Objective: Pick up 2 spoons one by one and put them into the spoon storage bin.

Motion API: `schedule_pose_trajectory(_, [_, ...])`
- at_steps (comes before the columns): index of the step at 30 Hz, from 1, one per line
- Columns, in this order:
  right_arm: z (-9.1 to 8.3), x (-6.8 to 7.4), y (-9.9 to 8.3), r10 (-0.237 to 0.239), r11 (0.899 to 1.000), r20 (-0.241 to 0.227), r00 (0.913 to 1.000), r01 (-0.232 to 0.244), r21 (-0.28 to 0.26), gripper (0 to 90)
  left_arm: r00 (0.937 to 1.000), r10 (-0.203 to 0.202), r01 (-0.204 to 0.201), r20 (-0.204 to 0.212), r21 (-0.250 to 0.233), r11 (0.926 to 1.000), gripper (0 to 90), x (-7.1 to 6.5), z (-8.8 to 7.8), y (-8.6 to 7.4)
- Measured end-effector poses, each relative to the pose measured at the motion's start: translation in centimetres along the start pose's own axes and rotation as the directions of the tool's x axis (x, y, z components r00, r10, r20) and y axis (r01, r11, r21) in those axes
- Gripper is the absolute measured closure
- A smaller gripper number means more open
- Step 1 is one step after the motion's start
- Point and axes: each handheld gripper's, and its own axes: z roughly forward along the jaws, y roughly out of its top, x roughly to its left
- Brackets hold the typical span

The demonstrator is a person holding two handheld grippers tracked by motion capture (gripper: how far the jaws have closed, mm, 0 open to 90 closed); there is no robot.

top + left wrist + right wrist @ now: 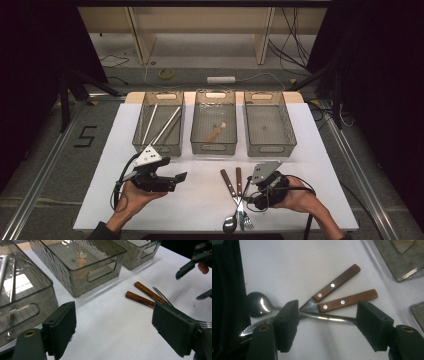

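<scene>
White table (200, 200): knife (327, 317) lies between right gripper's (325, 326) spread jaws.

Both our hands low over the table, both sets of jaws parted

Our left hand (131, 196) comes in from the bottom left, palm up, cradling the left gripper (181, 176) level so that it points across toward our right side; its two black pads (63, 327) stand wide apart with nothing between them. Our right hand (290, 192) wraps the right gripper (246, 192) from the right, pointing it toward our left, tipped slightly down, jaws spread and pressing on nothing.
</scene>
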Motion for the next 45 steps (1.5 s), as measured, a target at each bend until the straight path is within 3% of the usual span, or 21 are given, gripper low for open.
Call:
schedule_pose_trajectory(6, [0.6,0.5,0.4,-0.052,0.998,-0.019,0.9985,0.052,0.032,36.1,0.9999,0.009,-0.009,-0.005,0.015,0.9998,18.9,-0.2,0.1,-0.4])
schedule_pose_trajectory(14, [1.5,2.3,1.3,-0.124,0.991,-0.102,0.987,0.129,0.043,36.6,0.9999,0.014,-0.014,-0.003,0.022,0.9997,18.9,-0.5,-0.1,-0.7])
schedule_pose_trajectory(19, [2.1,2.7,1.8,-0.136,0.988,-0.096,0.986,0.143,0.061,36.9,0.9998,0.017,-0.017,0.006,0.027,0.9995,18.8,-0.8,-0.1,-0.8])
schedule_pose_trajectory(24, [1.7,1.9,1.5,-0.079,0.995,-0.06,0.9951,0.082,0.05,36.3,0.9992,0.023,-0.025,0.031,0.056,0.9981,18.9,-1.9,0.4,-1.0])
schedule_pose_trajectory(31, [0.8,1.0,0.8,-0.011,1.0,-0.015,0.9998,0.011,0.0,35.0,0.9949,0.023,-0.036,0.098,0.134,0.9904,19.2,-4.6,2.4,-1.1])
schedule_pose_trajectory(39, [0.2,0.3,-0.8,0.078,0.997,0.04,0.9961,-0.077,-0.03,33.3,0.9896,0.023,-0.052,0.142,0.208,0.9768,20.4,-7.1,4.8,-1.1])
schedule_pose_trajectory(45, [-0.3,0.2,-1.5,0.126,0.991,0.056,0.9905,-0.122,-0.061,33.1,0.9805,-0.015,-0.038,0.196,0.261,0.9645,22.0,-8.9,6.7,-0.9])
